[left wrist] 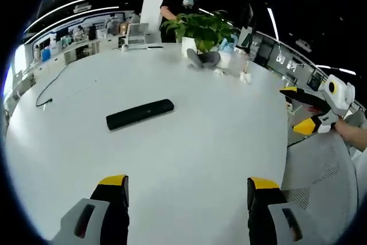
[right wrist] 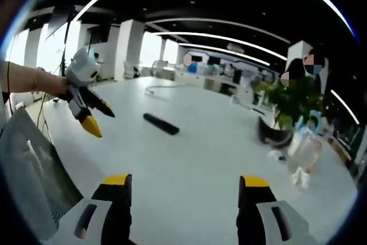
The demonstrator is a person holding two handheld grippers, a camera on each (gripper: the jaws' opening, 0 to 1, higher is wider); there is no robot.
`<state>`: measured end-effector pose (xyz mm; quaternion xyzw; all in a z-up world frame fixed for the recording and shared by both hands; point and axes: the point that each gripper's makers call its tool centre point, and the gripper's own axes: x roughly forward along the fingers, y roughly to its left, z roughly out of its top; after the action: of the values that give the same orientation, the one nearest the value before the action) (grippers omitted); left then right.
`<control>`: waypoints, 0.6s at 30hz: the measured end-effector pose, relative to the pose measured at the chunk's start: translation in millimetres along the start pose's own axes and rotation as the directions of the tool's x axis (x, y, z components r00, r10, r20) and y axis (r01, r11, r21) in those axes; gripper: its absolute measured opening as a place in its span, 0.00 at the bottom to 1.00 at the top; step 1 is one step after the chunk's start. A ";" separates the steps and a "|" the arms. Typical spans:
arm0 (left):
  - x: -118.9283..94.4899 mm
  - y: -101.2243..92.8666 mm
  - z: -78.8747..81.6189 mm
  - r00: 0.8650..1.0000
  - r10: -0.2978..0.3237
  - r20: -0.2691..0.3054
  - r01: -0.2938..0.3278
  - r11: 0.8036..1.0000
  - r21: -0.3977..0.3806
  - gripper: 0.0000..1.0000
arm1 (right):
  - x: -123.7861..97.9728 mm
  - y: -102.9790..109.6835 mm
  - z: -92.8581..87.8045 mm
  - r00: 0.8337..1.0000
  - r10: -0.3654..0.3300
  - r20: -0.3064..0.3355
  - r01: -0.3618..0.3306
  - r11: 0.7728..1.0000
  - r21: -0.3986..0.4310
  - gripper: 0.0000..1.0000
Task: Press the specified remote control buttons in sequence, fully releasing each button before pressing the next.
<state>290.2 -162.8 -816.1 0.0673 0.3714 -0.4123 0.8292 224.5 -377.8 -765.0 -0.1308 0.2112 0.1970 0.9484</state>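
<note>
A long black remote control [left wrist: 139, 113] lies flat on the white table [left wrist: 189, 147], slightly askew, a good way ahead of my left gripper [left wrist: 188, 190]. That gripper's yellow-tipped jaws stand wide apart with nothing between them. My right gripper [left wrist: 297, 109] comes in from the right beyond the table edge, held by a hand, its jaws spread. In the right gripper view the remote [right wrist: 161, 123] sits mid-table, far ahead of the open, empty right gripper [right wrist: 184, 185]. The left gripper [right wrist: 100, 120] hovers at the left, apart from the remote.
A potted plant [left wrist: 200, 27] [right wrist: 292, 104] and a dark curved object [left wrist: 206, 58] stand at the table's far side, with clear plastic items [right wrist: 304, 147] nearby. A grey mesh chair [left wrist: 324, 170] [right wrist: 28, 170] sits at the table edge. A thin cable [left wrist: 46, 93] trails across the table. A person [left wrist: 178, 4] stands behind.
</note>
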 end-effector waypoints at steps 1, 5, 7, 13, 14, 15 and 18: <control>0.4 0.6 0.2 1.000 0.001 -0.002 -0.001 1.000 0.002 0.88 | 0.0 0.0 -0.1 1.000 0.000 -0.001 0.000 1.000 -0.001 0.74; 2.0 5.3 3.7 1.000 0.004 -0.003 -0.004 1.000 0.002 0.88 | 0.3 0.1 -1.3 1.000 0.001 -0.007 -0.001 1.000 0.000 0.74; 2.6 6.1 6.6 1.000 -0.002 0.004 0.002 1.000 -0.007 0.88 | 0.1 -0.1 -1.1 1.000 0.001 -0.007 -0.001 1.000 0.001 0.73; 5.1 6.3 9.7 1.000 -0.012 0.010 0.012 1.000 -0.013 0.87 | 0.0 0.3 1.4 1.000 0.003 0.004 -0.003 1.000 0.004 0.73; 5.7 6.5 9.4 1.000 -0.012 0.008 0.013 1.000 -0.014 0.87 | 0.0 0.2 1.1 1.000 0.003 0.002 -0.003 1.000 0.005 0.73; 6.3 7.3 8.8 1.000 -0.013 0.005 0.013 1.000 -0.014 0.87 | 0.2 0.2 0.8 1.000 0.003 0.001 -0.003 1.000 0.007 0.73; 7.5 8.5 9.8 1.000 -0.028 0.006 0.028 0.999 -0.032 0.87 | 0.8 0.5 -0.7 1.000 0.006 -0.006 -0.006 1.000 0.006 0.72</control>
<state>304.9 -166.1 -815.8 0.0478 0.3764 -0.4180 0.8254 224.6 -377.3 -766.0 -0.1278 0.2150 0.1990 0.9476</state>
